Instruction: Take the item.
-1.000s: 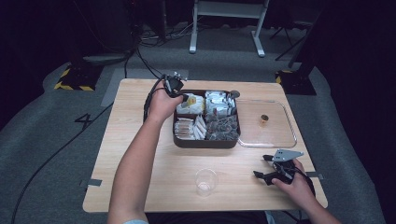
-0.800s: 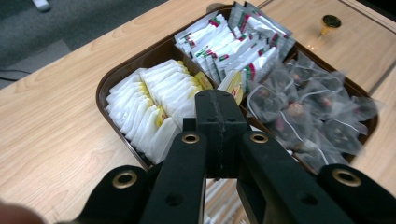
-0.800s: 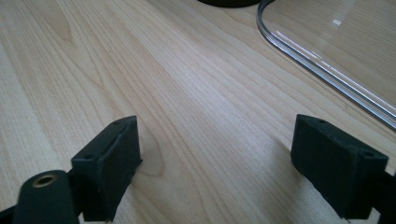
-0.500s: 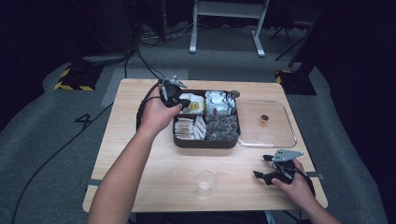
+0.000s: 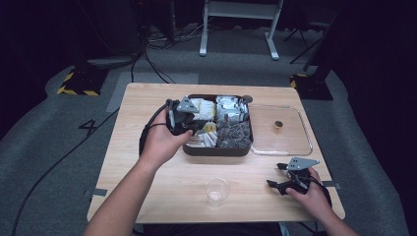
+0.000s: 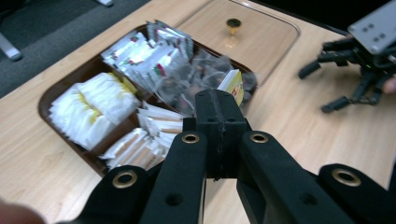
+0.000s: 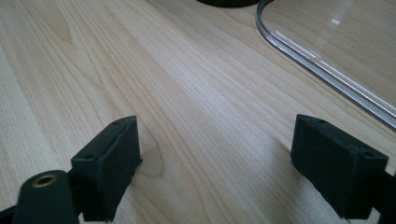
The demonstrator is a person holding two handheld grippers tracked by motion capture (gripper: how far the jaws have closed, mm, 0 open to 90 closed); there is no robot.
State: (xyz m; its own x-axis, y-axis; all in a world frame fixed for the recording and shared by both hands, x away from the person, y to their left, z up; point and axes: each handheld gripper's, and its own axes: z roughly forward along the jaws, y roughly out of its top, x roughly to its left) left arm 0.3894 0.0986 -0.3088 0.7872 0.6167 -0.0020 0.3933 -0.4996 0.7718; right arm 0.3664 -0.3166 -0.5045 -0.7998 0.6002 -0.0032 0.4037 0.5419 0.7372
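Left gripper [image 6: 219, 100] jaws pressed together, pinching a yellow-and-white paper sachet [image 6: 232, 84] above the dark brown compartmented tray [image 5: 216, 150]. Right gripper [image 5: 281, 176] jaws spread wide over bare wooden table [image 7: 187, 79], clear plastic lid [image 7: 327, 42] just beyond.

A lab or studio is showing: cables [image 5: 147, 64] trailing over grey carpet [image 5: 44, 147], hazard tape [image 5: 74, 91], dark surroundings.
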